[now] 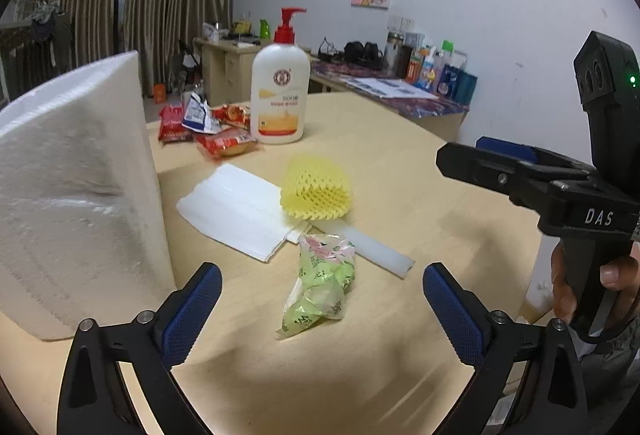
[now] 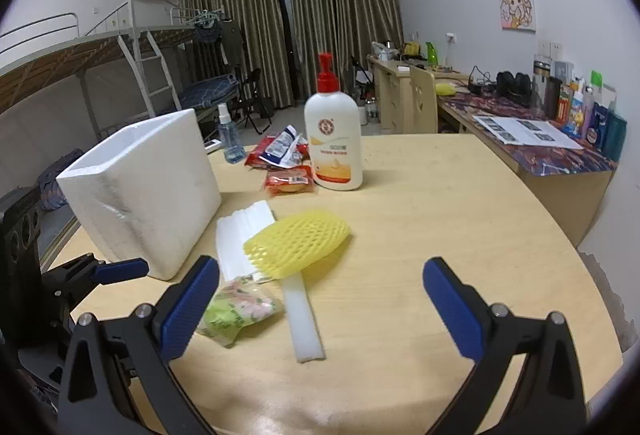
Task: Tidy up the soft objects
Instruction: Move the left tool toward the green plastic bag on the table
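The green snack bag (image 1: 320, 283) is lying on the desk (image 1: 420, 195) right between the spread fingers of the left tool (image 1: 322, 311), so it is likely meant to be picked first. The right tool (image 2: 320, 305) is held wide apart and empty too. The yellow foam net (image 1: 316, 187) and white foam sheets (image 1: 236, 207) are waiting just behind, near the white foam box (image 2: 140, 187), where soft things can probably be put.

Wooden table (image 2: 460, 219) bears foam box (image 2: 148, 191), lotion bottle (image 2: 334, 143), snack packets (image 2: 286, 165).

White walls; drawn olive curtains (image 2: 312, 15); bunk bed (image 2: 100, 67); cluttered desk (image 2: 540, 151).
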Demonstrator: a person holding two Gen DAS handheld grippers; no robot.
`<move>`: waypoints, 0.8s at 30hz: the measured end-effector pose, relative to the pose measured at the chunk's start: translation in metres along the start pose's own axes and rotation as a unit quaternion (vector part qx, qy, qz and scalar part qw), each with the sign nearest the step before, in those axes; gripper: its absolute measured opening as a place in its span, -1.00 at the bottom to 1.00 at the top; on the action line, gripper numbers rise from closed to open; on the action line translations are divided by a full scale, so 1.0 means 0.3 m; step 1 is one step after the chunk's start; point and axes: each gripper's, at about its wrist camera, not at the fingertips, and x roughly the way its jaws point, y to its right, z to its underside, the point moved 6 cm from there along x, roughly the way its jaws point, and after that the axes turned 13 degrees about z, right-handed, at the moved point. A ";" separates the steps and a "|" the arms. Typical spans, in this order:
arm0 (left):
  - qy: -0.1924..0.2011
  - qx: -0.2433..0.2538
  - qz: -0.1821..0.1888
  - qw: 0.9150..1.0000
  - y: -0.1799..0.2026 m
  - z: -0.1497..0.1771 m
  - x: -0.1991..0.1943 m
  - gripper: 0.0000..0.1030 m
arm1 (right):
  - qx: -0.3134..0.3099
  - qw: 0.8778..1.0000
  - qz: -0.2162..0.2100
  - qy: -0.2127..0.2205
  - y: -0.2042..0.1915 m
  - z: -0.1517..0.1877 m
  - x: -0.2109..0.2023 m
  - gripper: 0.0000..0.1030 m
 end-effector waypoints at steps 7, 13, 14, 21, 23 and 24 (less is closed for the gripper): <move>-0.038 -0.010 0.004 0.999 -0.030 0.024 0.090 0.60 | 0.003 1.000 -0.013 -0.019 0.009 -0.004 0.069 1.00; -0.060 0.001 0.008 0.998 -0.028 0.048 0.132 0.32 | -0.017 0.999 -0.012 -0.036 -0.002 -0.007 0.126 1.00; -0.061 0.003 0.010 0.998 -0.027 0.048 0.136 0.29 | -0.019 0.999 -0.014 -0.039 -0.005 -0.007 0.133 1.00; -0.081 0.004 0.016 0.997 -0.022 0.050 0.173 0.12 | -0.020 0.999 -0.025 -0.044 0.003 -0.017 0.158 1.00; -0.089 0.004 0.012 0.996 -0.024 0.055 0.186 0.12 | -0.021 0.998 -0.028 -0.045 0.002 -0.019 0.165 1.00; -0.093 0.003 0.013 0.996 -0.025 0.056 0.192 0.07 | -0.022 0.998 -0.030 -0.046 0.002 -0.020 0.171 1.00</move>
